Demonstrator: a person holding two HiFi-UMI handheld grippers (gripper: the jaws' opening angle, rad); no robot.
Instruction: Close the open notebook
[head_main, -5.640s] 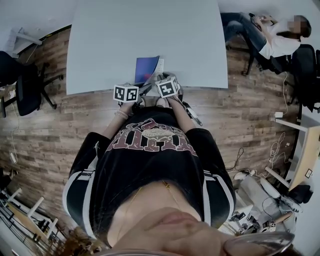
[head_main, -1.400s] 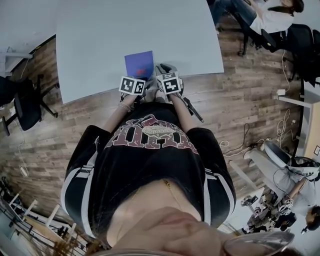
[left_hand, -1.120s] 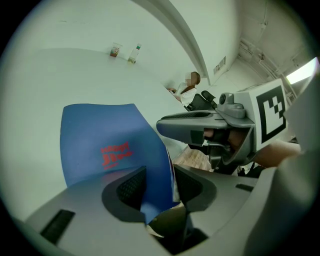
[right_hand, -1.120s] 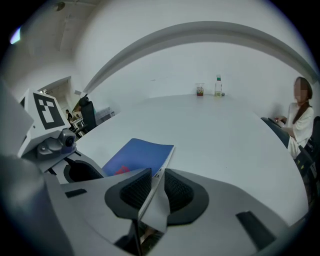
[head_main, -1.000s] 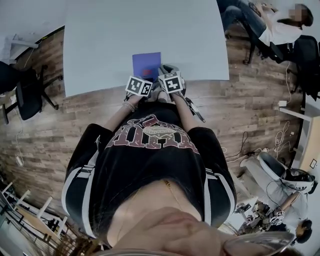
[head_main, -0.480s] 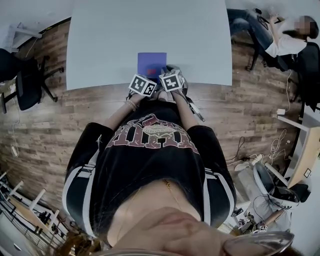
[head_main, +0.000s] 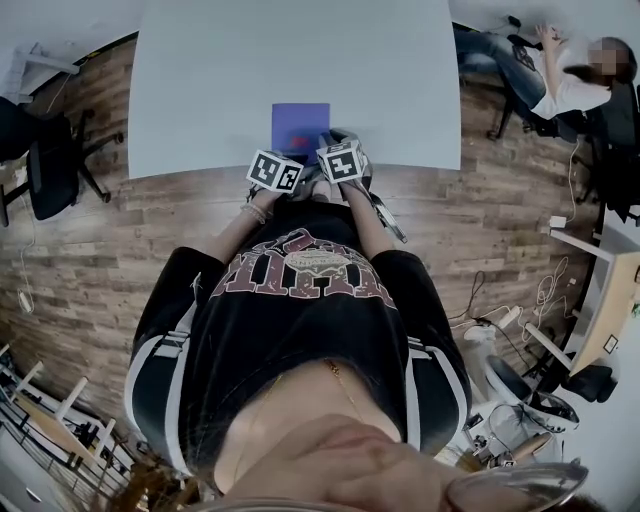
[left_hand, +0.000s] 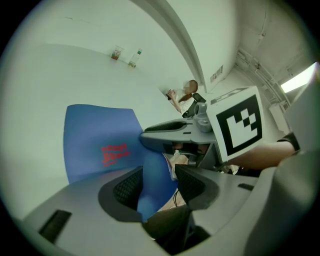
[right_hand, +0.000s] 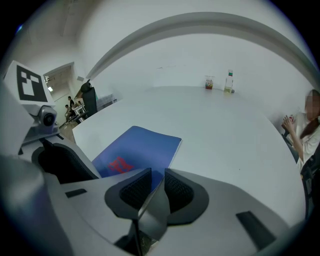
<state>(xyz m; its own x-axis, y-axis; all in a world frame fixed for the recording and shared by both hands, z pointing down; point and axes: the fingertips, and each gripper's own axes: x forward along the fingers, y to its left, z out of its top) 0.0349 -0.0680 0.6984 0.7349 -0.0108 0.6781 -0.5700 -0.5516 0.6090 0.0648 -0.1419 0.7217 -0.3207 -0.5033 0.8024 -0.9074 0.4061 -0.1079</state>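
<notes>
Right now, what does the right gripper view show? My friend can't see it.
A closed blue notebook with red print lies flat on a white table. The right claw has its narrow gap around the notebook's near edge; whether it pinches is unclear. A small bottle stands far back.

Office-like lab: white table, swivel chairs, floor cables

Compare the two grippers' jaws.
The left gripper has wide jaws that have just been opening, loose around the notebook cover between them. The right gripper has jaws nearly together round its thin edge, grip unclear. Both straddle the closed blue notebook's near edge.
</notes>
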